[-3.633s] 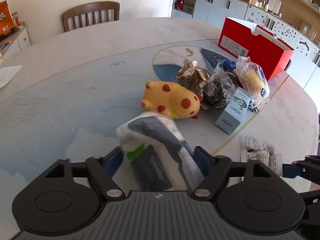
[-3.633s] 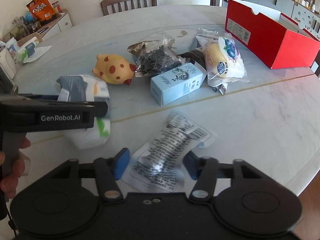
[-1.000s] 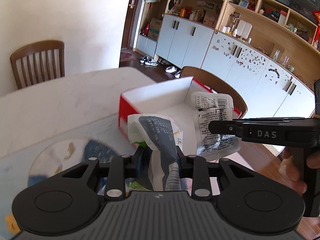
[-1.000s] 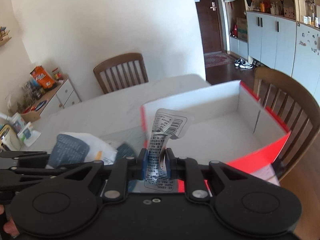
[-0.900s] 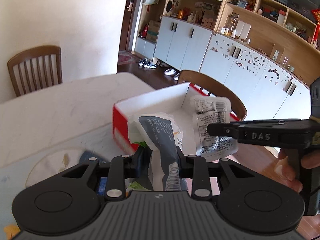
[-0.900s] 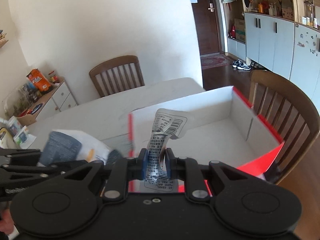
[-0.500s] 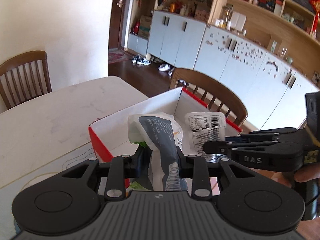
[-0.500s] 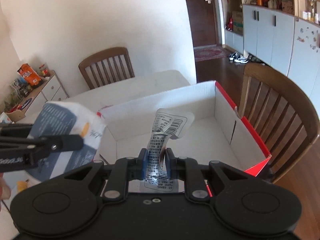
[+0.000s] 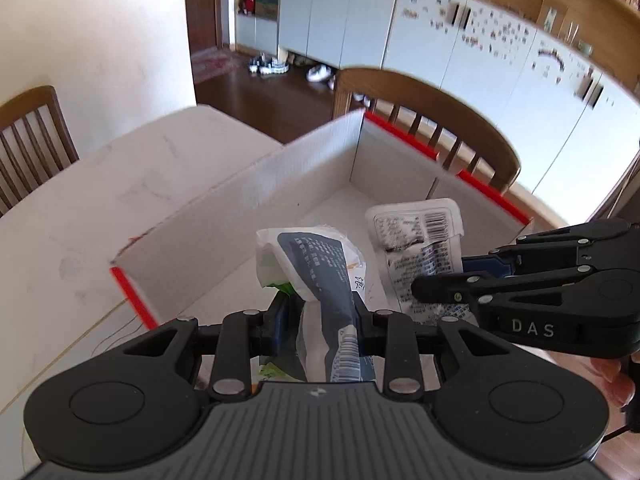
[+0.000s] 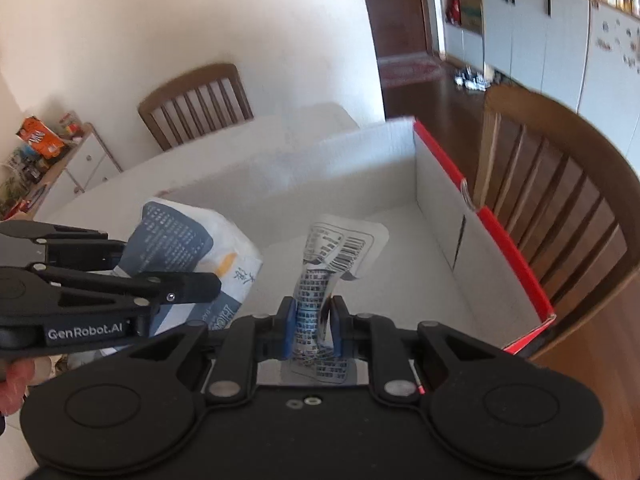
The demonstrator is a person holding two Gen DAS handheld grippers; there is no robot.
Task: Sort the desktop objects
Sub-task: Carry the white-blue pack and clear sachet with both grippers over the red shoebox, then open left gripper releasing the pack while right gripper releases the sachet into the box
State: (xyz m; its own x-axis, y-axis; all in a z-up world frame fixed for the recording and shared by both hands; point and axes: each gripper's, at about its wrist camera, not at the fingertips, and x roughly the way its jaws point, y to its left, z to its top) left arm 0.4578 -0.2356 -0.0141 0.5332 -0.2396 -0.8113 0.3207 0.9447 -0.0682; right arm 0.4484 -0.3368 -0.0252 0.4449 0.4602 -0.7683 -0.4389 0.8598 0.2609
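Hovering over the empty red box, the left gripper clamps a white-and-blue pouch while, at 3 o'clock, the right gripper pinches a clear printed packet; neither dropped yet.

A white marble-look table carries the work area. One wooden chair stands at its far side against a white wall. A second wooden chair stands just beyond the table's near right edge. White cabinets line the back wall. Shoes lie on the dark wood floor. An orange packet rests on a low sideboard.
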